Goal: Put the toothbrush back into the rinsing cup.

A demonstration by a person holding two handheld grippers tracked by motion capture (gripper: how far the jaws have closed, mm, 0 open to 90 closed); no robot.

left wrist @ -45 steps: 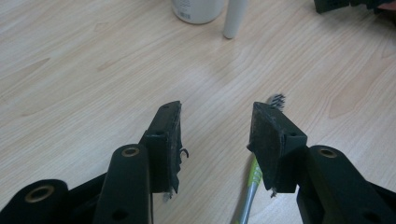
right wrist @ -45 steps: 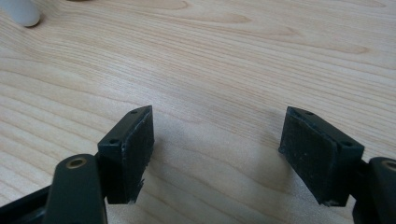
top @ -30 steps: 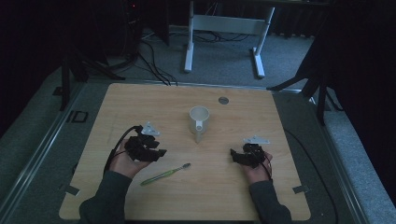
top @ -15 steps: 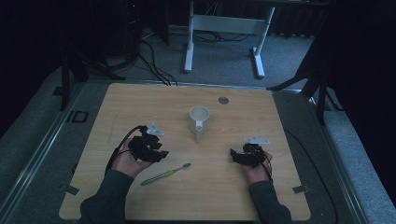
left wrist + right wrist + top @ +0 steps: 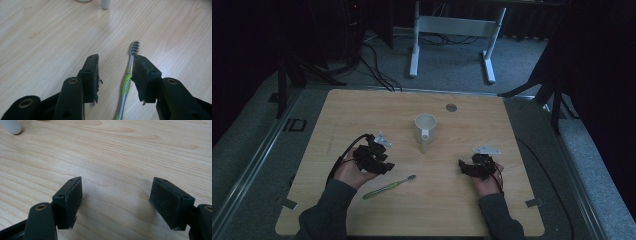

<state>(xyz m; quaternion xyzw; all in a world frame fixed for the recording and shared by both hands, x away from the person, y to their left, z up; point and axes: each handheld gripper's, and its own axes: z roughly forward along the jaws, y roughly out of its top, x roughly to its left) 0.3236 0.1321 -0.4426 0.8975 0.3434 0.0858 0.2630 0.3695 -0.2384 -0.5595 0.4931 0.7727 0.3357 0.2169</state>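
Clearly left gripper (image 5: 115,72) hangs low, jaws parted and empty, straddling the toothbrush (image 5: 126,82) handle — lined up to pinch it. Toothbrush lies flat on table (image 5: 462,200); right gripper (image 5: 120,200) spread wide, empty — idle.

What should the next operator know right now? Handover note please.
Left gripper: open, jaws straddling the green toothbrush, not closed on it.
Right gripper: open, holding nothing, low over bare table.
Toothbrush lies flat on the table, bristles pointing away from the person. White mug stands upright mid-table, handle toward the person.
Done: left gripper lined up on the handle.
Left: close, lift; the mug looks the likely destination.
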